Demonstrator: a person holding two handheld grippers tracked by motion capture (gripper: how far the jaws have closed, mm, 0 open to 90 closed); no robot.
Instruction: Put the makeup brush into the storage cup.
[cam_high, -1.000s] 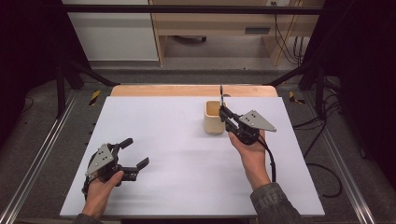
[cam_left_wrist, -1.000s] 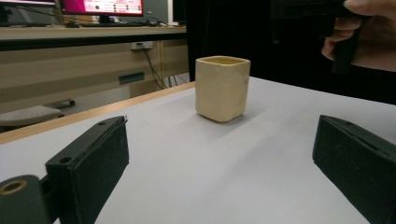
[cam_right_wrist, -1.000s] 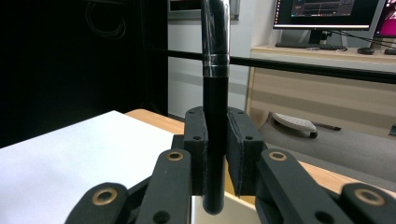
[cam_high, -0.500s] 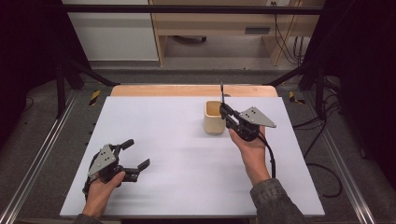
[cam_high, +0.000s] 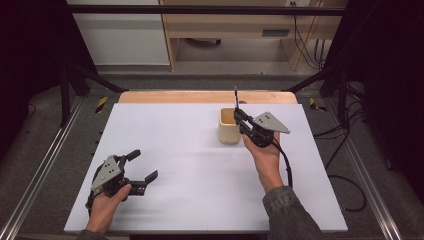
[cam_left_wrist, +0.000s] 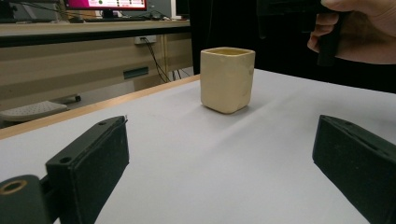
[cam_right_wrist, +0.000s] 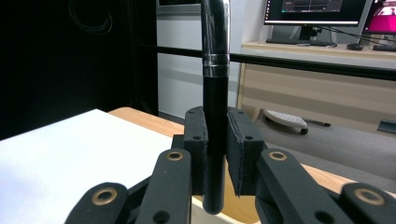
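**Pen poised above a cream cup, ready for the drop**

From the high view, the right gripper (cam_high: 239, 113) is held over the far right of the white table (cam_high: 200, 165), its jaws pinched on a slim black pen (cam_high: 236, 96) that stands upright just above the cream cup (cam_high: 229, 126). The cup sits on the far right part of the table, touching or just beside the gripper's front as seen from here. The left gripper (cam_high: 142, 166) rests low at the near left, well apart from the cup, its jaws spread and holding nothing.

The left gripper view looks across the table between its two spread jaws to the cup (cam_left_wrist: 227, 79), which stands upright with its mouth open; the person's right hand (cam_left_wrist: 359, 32) hangs above and to the right of it.

The right gripper view shows the two pads pressed against the pen (cam_right_wrist: 215, 116), a dark barrel with a chrome upper part, held plumb. Its lower end hangs over the cup's pale rim (cam_right_wrist: 233, 212) at the bottom edge.

The step in hand appears to be setting the pen into the cup. Doing it well likely means keeping the barrel upright, centring its tip over the opening rather than the rim, lowering it inside before easing the jaws apart, and not nudging the light cup sideways.
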